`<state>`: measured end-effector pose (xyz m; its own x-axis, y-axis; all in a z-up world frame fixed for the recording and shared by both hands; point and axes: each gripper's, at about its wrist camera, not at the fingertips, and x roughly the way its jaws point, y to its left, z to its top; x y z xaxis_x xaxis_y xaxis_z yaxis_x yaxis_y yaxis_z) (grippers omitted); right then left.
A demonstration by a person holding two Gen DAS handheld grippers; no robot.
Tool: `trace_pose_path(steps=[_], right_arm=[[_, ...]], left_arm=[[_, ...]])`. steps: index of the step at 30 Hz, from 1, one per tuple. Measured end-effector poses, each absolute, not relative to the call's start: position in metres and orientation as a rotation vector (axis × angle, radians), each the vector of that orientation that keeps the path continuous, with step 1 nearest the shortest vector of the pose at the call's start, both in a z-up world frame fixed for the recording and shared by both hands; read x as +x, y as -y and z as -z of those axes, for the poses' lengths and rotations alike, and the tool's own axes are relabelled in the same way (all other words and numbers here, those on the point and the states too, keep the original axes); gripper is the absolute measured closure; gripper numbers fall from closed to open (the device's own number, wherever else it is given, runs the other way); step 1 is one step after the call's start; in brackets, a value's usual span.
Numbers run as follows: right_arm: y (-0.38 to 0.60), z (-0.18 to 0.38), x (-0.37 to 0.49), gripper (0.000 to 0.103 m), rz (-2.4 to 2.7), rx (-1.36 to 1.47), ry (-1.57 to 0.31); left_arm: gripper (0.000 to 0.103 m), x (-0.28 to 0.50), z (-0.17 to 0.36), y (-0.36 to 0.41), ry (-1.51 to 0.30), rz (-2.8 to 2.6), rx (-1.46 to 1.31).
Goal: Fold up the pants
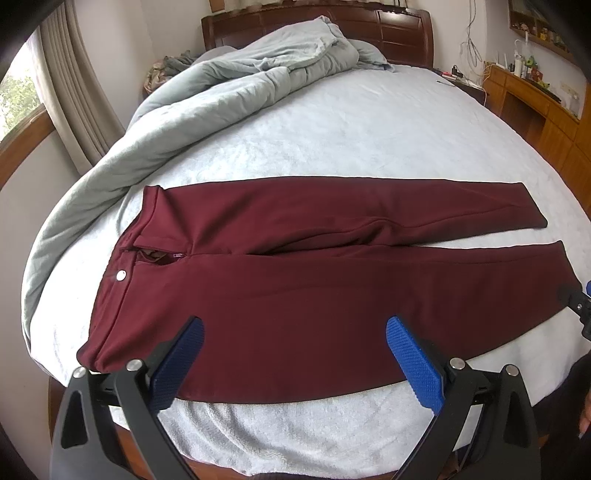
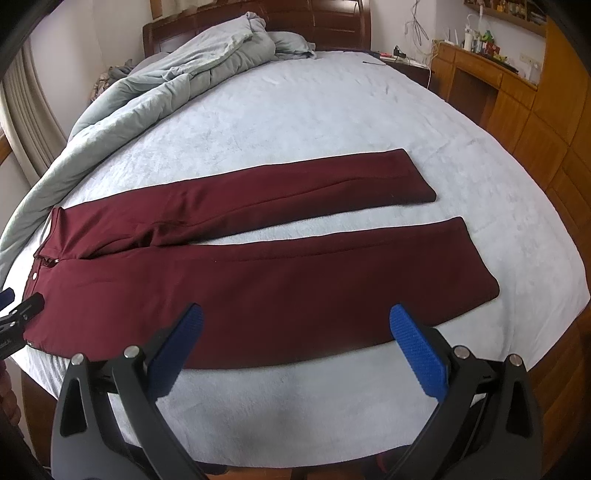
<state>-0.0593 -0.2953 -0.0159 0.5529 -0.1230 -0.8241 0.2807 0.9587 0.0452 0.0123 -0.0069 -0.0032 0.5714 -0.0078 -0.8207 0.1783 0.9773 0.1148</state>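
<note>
Dark red pants (image 1: pixel 295 280) lie flat across the bed, waistband to the left, both legs stretched to the right with a narrow gap between them. The fly is open beside a silver button (image 1: pixel 121 275). My left gripper (image 1: pixel 295 328) hovers open over the near leg's upper thigh, nothing between its blue pads. In the right wrist view the same pants (image 2: pixel 258 280) spread out, and my right gripper (image 2: pixel 295 321) hangs open above the near leg's lower half. Each gripper's tip shows at the edge of the other's view.
A pale blue sheet (image 1: pixel 351 129) covers the bed. A crumpled grey-blue duvet (image 1: pixel 207 96) is heaped along the left side and the dark wooden headboard (image 1: pixel 388 29). Wooden desk and cabinets (image 2: pixel 517 99) stand to the right. A curtained window (image 1: pixel 44 92) is on the left.
</note>
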Motion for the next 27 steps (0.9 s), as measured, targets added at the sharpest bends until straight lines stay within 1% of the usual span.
trace_pose_path(steps=[27], right_arm=[[0.2947,0.0166,-0.0548,0.002,0.238,0.180,-0.964]], left_arm=[[0.004,0.0141,0.0031,0.0066,-0.955,0.107,0.198]])
